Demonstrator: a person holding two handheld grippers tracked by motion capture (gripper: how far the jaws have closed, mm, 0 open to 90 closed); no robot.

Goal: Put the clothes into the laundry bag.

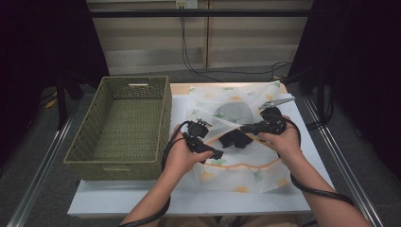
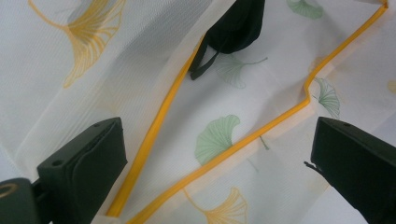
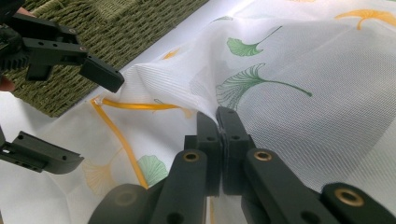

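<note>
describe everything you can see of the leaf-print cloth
The cloth is thin, white and semi-sheer, like mesh, printed with green and yellow ginkgo leaves and edged with orange trim. It lies rumpled on the white table, right of the basket. The right gripper pinches a raised fold; the left gripper stands open over the trim.

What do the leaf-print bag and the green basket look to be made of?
The bag looks like thin, semi-sheer white mesh fabric: a fine ribbed weave shows, it drapes in soft folds, and a yellow trim edges it. The basket looks woven from olive-green cord or fibre, matte, with braided rows visible; whether natural or synthetic is unclear.
</note>
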